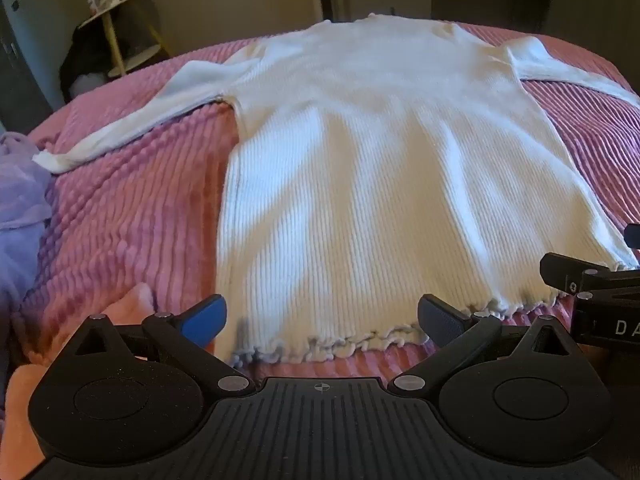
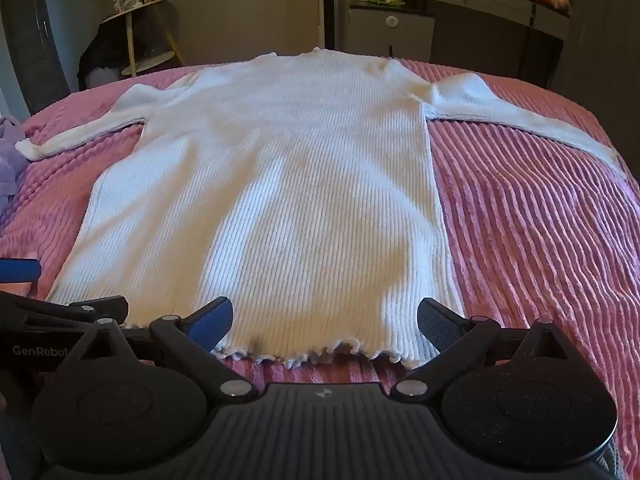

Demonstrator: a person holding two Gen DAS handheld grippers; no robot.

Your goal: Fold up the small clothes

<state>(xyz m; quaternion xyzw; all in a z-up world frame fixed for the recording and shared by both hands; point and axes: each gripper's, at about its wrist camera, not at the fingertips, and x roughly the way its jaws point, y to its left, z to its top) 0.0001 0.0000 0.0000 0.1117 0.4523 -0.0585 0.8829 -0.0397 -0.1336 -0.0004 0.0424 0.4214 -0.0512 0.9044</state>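
A white ribbed long-sleeved garment (image 1: 372, 184) (image 2: 276, 208) lies flat on the pink bedspread (image 1: 132, 208) (image 2: 528, 216), neck at the far side, both sleeves spread outward, frilly hem nearest me. My left gripper (image 1: 322, 320) hovers open over the hem's left half, nothing between its fingers. My right gripper (image 2: 324, 326) hovers open over the hem's right half, likewise with nothing held. In the left wrist view a part of the right gripper shows at the right edge; in the right wrist view a part of the left gripper shows at the left edge.
A lilac garment (image 1: 20, 192) (image 2: 10, 152) lies at the bed's left edge, and an orange-pink cloth (image 1: 132, 300) sits near the left gripper. Beyond the bed stand a small round side table (image 2: 136, 36) and a dark dresser (image 2: 472, 20).
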